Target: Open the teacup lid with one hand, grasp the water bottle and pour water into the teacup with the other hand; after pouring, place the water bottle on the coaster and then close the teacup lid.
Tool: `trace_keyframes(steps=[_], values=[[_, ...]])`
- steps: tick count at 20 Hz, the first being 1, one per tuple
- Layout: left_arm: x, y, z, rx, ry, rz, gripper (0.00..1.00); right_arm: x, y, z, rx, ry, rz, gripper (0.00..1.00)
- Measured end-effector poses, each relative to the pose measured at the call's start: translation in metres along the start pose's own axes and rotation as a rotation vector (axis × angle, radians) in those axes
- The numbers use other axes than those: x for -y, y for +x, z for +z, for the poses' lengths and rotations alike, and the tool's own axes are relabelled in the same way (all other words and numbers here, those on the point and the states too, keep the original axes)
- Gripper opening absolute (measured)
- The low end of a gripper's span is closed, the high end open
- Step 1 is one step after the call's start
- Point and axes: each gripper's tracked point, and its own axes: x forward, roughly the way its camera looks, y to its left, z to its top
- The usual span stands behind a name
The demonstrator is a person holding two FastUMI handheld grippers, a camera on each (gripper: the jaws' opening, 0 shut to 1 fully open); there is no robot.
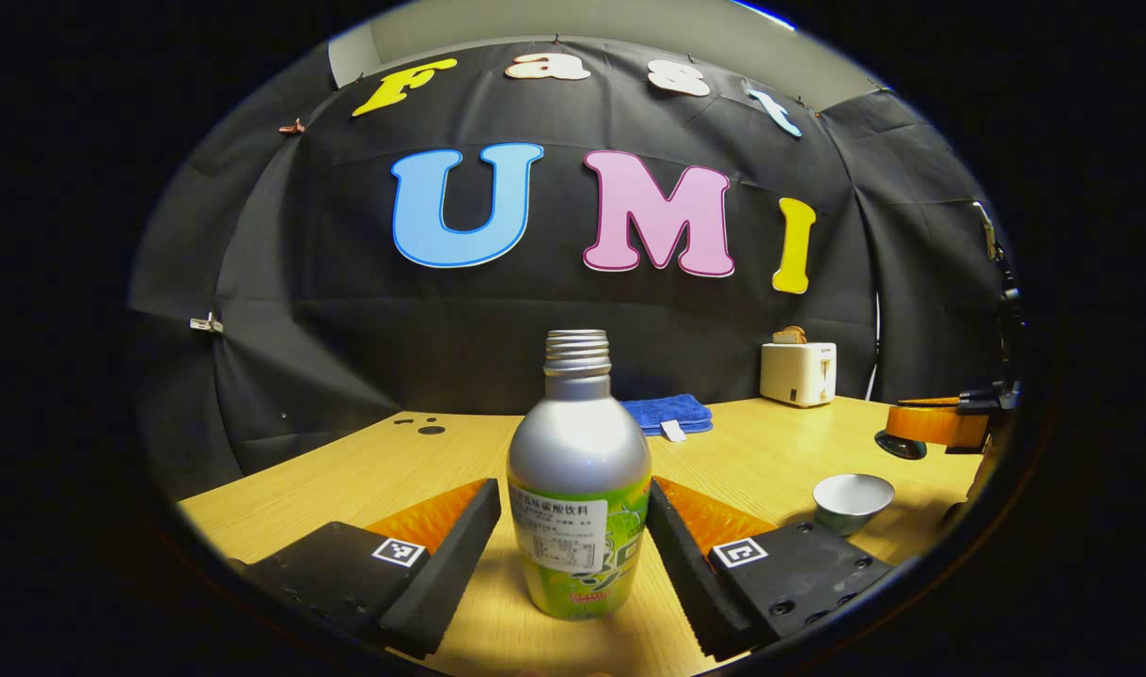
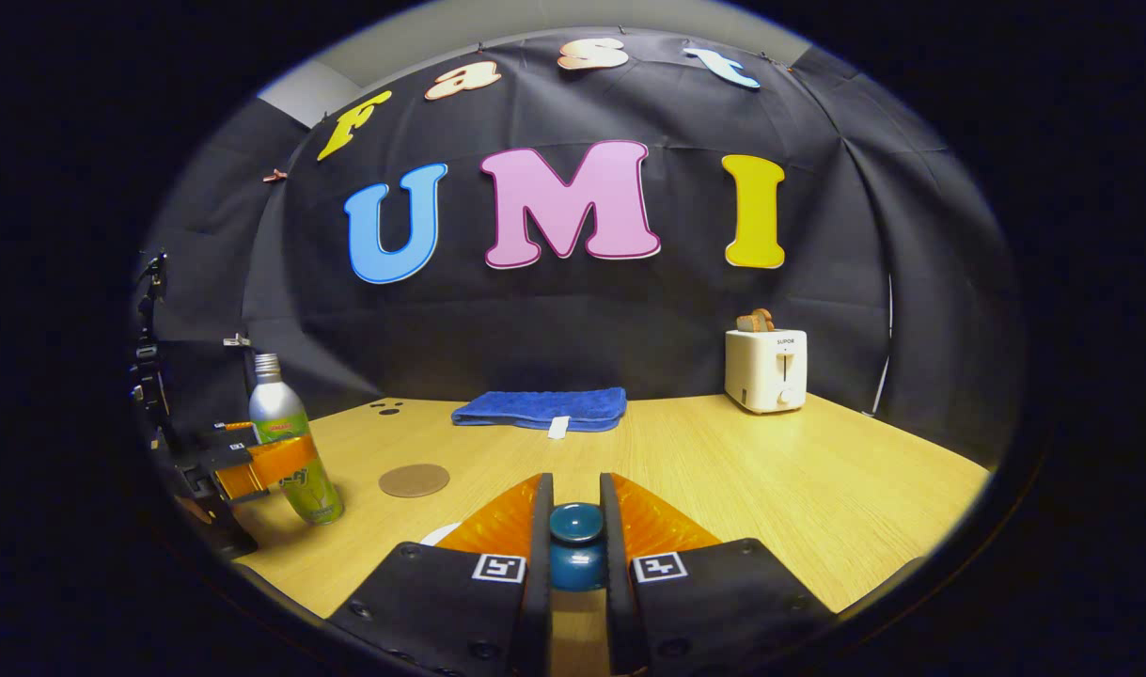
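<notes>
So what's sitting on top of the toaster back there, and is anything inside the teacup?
Toast pokes up from the top of the toaster. The teacup sits open with its lid off; the part of its interior that shows looks pale and bare, but its near rim hides the bottom.

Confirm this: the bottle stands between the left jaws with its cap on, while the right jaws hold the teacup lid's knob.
Wrong on the cap. The left gripper view shows the bottle uncapped, its threaded neck bare. The rest holds: it stands between the left jaws, and the right jaws hold the lid's knob.
</notes>
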Motion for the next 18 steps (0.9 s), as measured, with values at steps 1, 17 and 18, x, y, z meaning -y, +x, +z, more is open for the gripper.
trace_keyframes(steps=[1,17,18], values=[[0.0,0.003,0.0,0.0,0.0,0.0,0.95,0.004,0.001,-0.003,-0.001,0.0,-0.006,0.27],[0.031,0.031,0.003,-0.003,0.234,-0.04,0.82,0.041,0.012,0.006,0.052,-0.052,-0.071,0.27],[0.04,0.032,0.002,-0.003,0.305,-0.051,0.82,0.044,0.012,0.005,0.051,-0.051,-0.076,0.27]])
